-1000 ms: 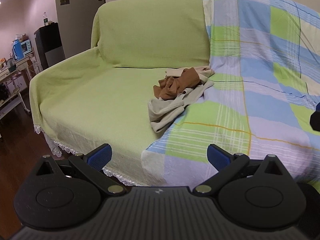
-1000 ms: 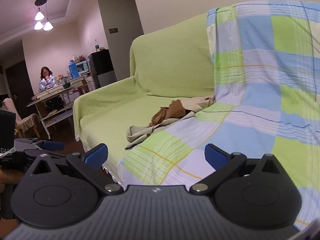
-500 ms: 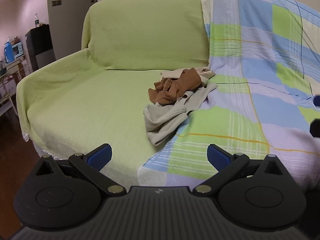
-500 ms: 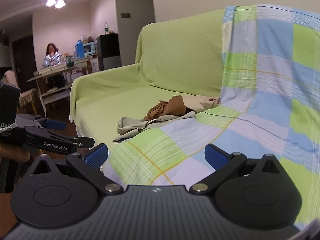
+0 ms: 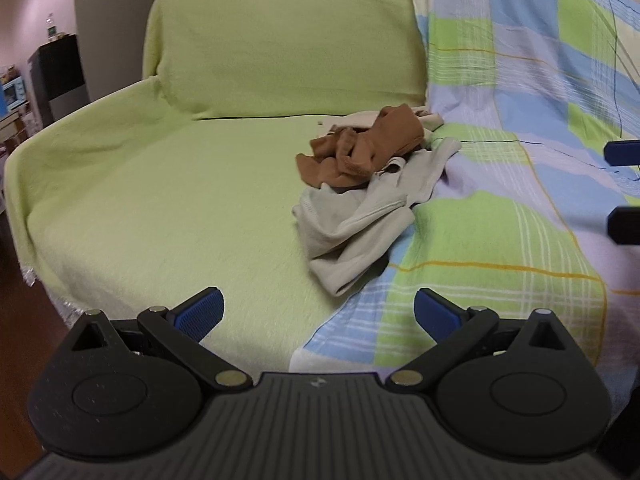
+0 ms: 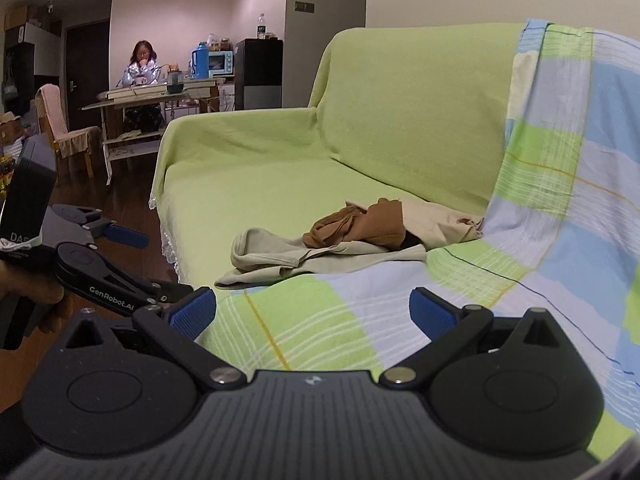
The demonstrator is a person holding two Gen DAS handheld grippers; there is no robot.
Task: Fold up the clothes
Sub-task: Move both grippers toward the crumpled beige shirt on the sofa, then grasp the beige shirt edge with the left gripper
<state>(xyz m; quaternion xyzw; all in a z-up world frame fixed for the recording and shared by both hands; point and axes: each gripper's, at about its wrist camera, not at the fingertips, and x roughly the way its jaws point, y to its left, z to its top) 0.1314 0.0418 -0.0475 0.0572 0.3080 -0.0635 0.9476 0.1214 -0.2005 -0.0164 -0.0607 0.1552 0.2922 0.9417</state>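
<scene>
A crumpled pile of clothes lies on the sofa seat: a brown garment [image 5: 366, 148] [image 6: 360, 226] on top of a pale grey-beige garment [image 5: 356, 224] [image 6: 280, 258]. My left gripper [image 5: 319, 312] is open and empty, short of the pile and above the seat's front edge. My right gripper [image 6: 312, 310] is also open and empty, over the checked sheet, with the pile ahead of it. The right gripper's fingertips [image 5: 622, 152] show at the right edge of the left wrist view. In the right wrist view the left gripper [image 6: 132, 264] appears at the left, held by a hand.
The sofa is covered by a light green throw [image 5: 160, 200] on its left part and a blue-green checked sheet [image 5: 500, 220] on its right. Dark wooden floor [image 6: 132, 216] lies left of the sofa. Far back, a person sits at a table [image 6: 140, 98] near a black fridge [image 6: 258, 72].
Both grippers have come closer to the sofa and the clothes pile, which now looks larger. The right view has turned left, showing more of the room. The clothes have not moved.
</scene>
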